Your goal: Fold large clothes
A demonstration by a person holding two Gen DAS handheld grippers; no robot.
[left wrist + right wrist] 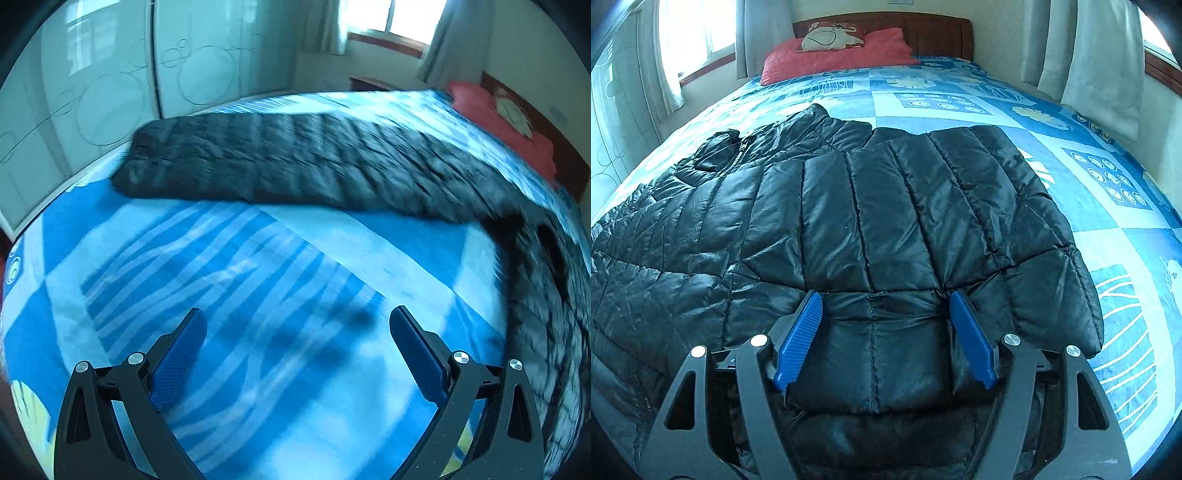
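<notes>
A large black quilted puffer jacket [849, 206] lies spread on the bed. In the left wrist view the jacket [295, 162] stretches across the far side and curves down the right edge, blurred. My left gripper [297, 325] is open and empty above bare bedspread, short of the jacket. My right gripper [884, 306] is open, its blue fingers [801, 336] straddling a puffy section of the jacket's near edge, with jacket fabric between the jaws but not pinched.
The bed has a blue patterned bedspread [1126, 258]. A red pillow [842, 55] and wooden headboard [938, 33] are at the far end. A white wardrobe [92, 92] stands beside the bed. Curtains [1100, 55] hang at the windows.
</notes>
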